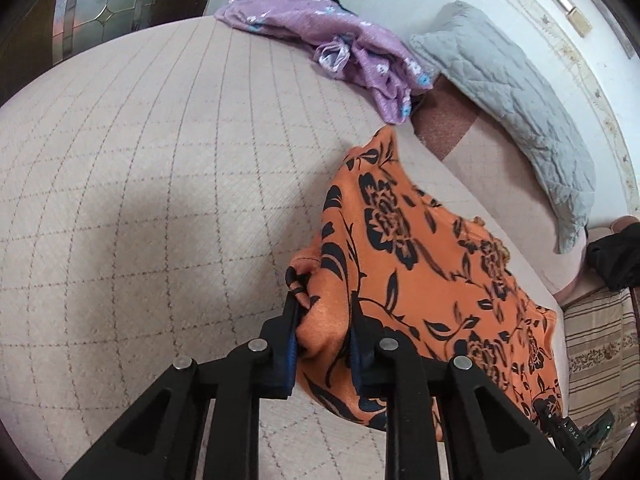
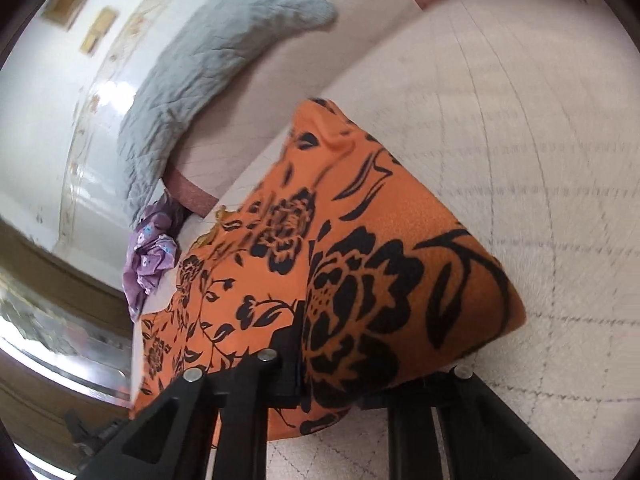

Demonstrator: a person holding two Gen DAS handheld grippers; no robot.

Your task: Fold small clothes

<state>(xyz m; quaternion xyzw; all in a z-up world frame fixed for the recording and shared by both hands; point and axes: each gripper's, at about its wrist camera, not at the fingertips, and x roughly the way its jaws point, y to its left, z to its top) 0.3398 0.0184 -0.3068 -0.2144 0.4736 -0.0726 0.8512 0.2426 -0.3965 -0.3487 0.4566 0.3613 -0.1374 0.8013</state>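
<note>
An orange garment with black flowers [image 1: 420, 264] lies on the beige checked bed, partly lifted. My left gripper [image 1: 324, 320] is shut on its near left edge; cloth bunches between the blue pads. The same orange garment [image 2: 360, 264] fills the right wrist view. My right gripper [image 2: 320, 344] is shut on its edge; the cloth drapes over and hides the right finger. The right gripper also shows in the left wrist view at the lower right [image 1: 576, 436].
A crumpled purple flowered garment [image 1: 340, 44] lies at the far side of the bed [image 1: 140, 184]. A grey quilted pillow [image 1: 512, 100] leans by the white wall. A striped cover [image 1: 600, 344] lies at the right. A glass door stands at the left.
</note>
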